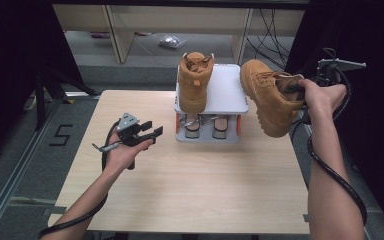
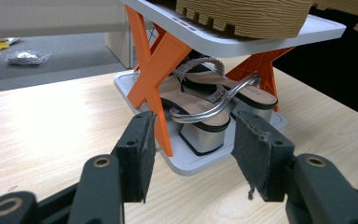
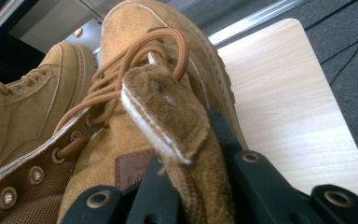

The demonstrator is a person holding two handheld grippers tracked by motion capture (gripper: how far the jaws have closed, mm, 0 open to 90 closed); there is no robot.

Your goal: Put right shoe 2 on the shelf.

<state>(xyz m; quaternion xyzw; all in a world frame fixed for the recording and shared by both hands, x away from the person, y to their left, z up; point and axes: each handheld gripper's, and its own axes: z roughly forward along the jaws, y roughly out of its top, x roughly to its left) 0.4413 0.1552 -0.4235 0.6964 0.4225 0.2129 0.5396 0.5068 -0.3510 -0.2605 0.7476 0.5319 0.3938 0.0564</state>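
Floor (image 1: 25, 165): grey carpet, a black "5" (image 1: 60, 135) marked on it
Table (image 1: 180, 190): pale wood grain
Back: beige shelving unit (image 1: 180, 25) — crumpled plastic bag (image 1: 171, 42) beneath
Sides: black curtains (image 1: 10, 60)

Right up close, the right gripper (image 3: 186, 186) has its two black jaws clamped on the tongue (image 3: 168, 112) of a tan suede boot (image 3: 135, 60), the fuzzy flap with its pale edge standing up between them. Brown laces (image 3: 121, 74) loop over the tongue, metal eyelets (image 3: 36, 175) line the open collar at the lower left, and a brown patch (image 3: 133, 172) sits just above the jaws. A second tan boot (image 3: 23, 107) shows at the left, and the pale wooden worktop (image 3: 284, 102) runs off to the right.
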